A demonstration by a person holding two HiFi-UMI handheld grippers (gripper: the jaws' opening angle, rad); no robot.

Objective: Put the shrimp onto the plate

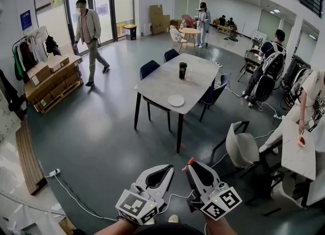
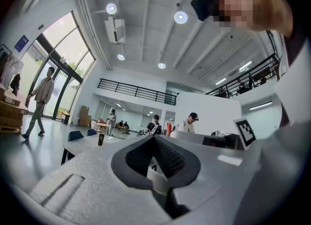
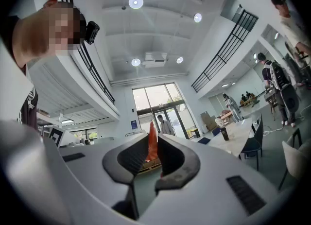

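A white plate [image 1: 176,100] lies near the front edge of a grey table [image 1: 162,84] across the room, far from both grippers. In the head view both grippers sit low, close to my body. My right gripper [image 1: 189,165] is shut on an orange shrimp [image 1: 191,161] that pokes out at its tips. In the right gripper view the shrimp [image 3: 152,144] stands upright between the jaws of that gripper [image 3: 151,147]. My left gripper [image 1: 170,168] is beside it, and in its own view this gripper [image 2: 155,139] has its jaws meeting with nothing in them.
A dark cup [image 1: 183,70] stands on the table, with dark chairs [image 1: 149,69] around it. A white chair [image 1: 241,146] and a second table [image 1: 297,155] are at the right. A person [image 1: 90,36] walks near the doors. A cable [image 1: 76,198] runs across the floor.
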